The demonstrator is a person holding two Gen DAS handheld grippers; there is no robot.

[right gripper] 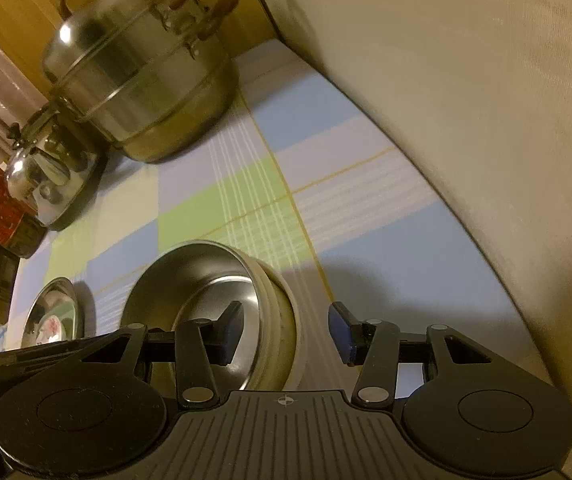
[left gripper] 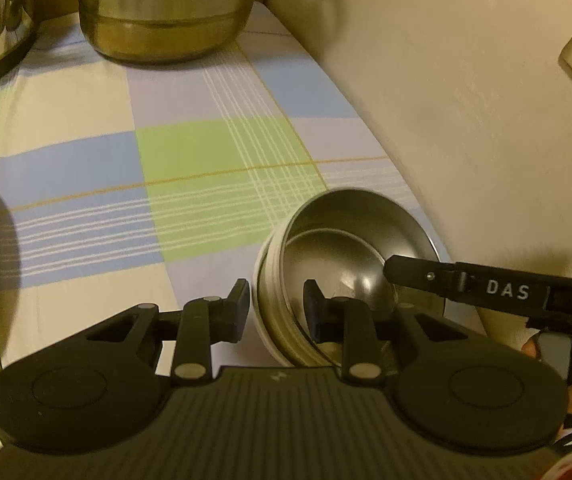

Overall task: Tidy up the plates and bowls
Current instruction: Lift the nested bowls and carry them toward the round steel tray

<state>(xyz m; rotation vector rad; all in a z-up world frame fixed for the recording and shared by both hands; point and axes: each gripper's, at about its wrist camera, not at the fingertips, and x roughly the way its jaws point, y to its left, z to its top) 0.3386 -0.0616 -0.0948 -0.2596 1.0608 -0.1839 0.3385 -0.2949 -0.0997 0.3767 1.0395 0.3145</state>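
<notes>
1. The bowl (left gripper: 338, 240) sits tilted on the tablecloth (left gripper: 189, 160), near the cloth's right edge and close to the wall (left gripper: 446, 80).
2. The left gripper (left gripper: 275, 304) straddles the bowl's left rim: one finger outside the rim, the other inside the bowl.
3. The right gripper (right gripper: 286, 330) straddles the opposite rim of the bowl (right gripper: 205, 280): its left finger lies inside, its right finger outside, apart from the rim.
4. A lidded pot (right gripper: 141, 76) stands at the far end of the cloth, well behind the bowl.
5. A kettle (right gripper: 49, 176) stands just left of the pot.
6. A plate (right gripper: 51, 314) lies on the cloth left of the bowl, apart from it.
</notes>
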